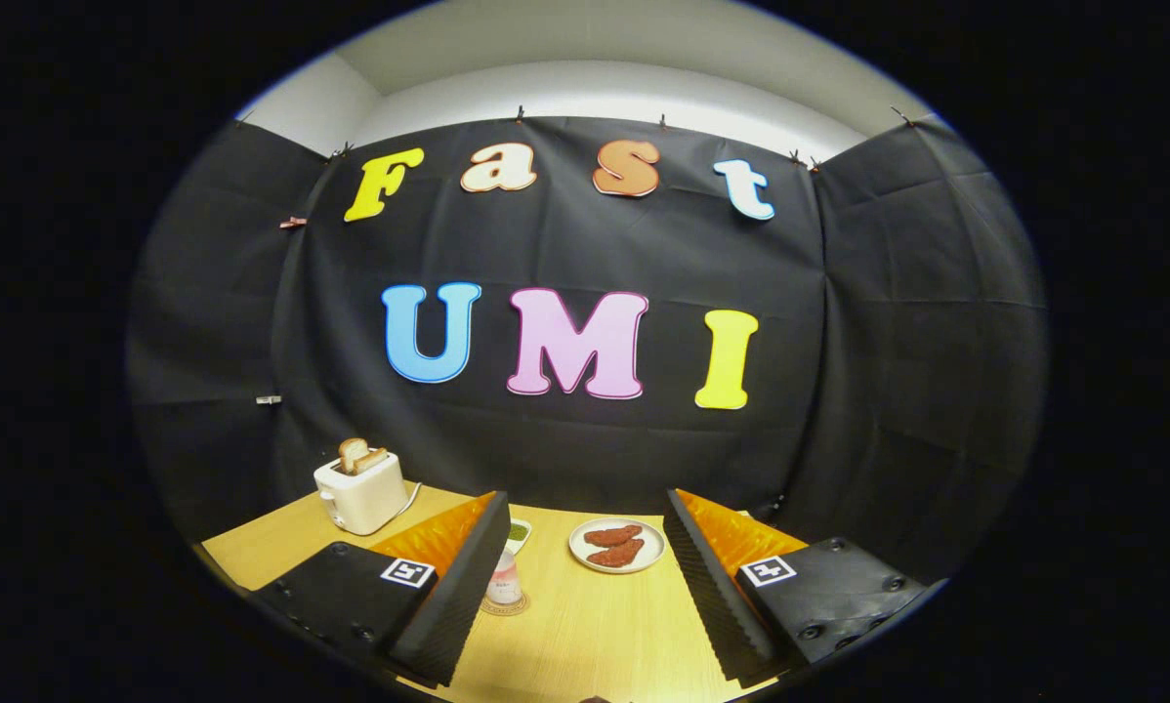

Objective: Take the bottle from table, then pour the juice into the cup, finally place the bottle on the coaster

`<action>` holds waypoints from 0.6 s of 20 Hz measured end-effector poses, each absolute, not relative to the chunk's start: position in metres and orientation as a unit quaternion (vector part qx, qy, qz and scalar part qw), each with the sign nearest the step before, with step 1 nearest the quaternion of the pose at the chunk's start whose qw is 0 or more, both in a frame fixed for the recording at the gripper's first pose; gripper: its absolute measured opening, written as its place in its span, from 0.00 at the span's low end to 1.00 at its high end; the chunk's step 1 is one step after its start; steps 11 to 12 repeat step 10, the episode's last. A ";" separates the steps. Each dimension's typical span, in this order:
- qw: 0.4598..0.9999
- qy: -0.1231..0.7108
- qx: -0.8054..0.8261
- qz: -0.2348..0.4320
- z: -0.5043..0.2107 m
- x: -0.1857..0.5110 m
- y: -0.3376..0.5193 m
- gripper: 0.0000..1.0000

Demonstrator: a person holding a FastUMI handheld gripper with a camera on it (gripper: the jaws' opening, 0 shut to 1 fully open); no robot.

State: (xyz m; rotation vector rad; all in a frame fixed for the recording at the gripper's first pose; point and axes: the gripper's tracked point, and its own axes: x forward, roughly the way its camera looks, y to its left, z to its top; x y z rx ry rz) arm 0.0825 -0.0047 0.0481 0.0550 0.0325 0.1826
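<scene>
Gripper view: gripper (pixel 585 586) spread wide, holding nothing. Bottle (pixel 504 582) stands on the coaster (pixel 505 606) on the desk (pixel 585 625), beside the left finger, with the cup (pixel 518 533) just behind. Looks like placing is done; nothing obvious left.

bare table (pixel 585 625) between spread jaws, bottle (pixel 504 581) beside left finger, plate (pixel 617 547) beyond
</scene>
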 end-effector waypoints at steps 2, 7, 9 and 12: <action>0.997 0.016 0.014 0.073 0.050 0.067 -0.017 0.97; 0.997 0.018 0.013 0.078 0.052 0.037 -0.009 0.97; 0.997 0.012 0.005 0.077 0.058 0.035 -0.006 0.97; 0.997 0.008 0.009 0.079 0.064 0.033 -0.001 0.97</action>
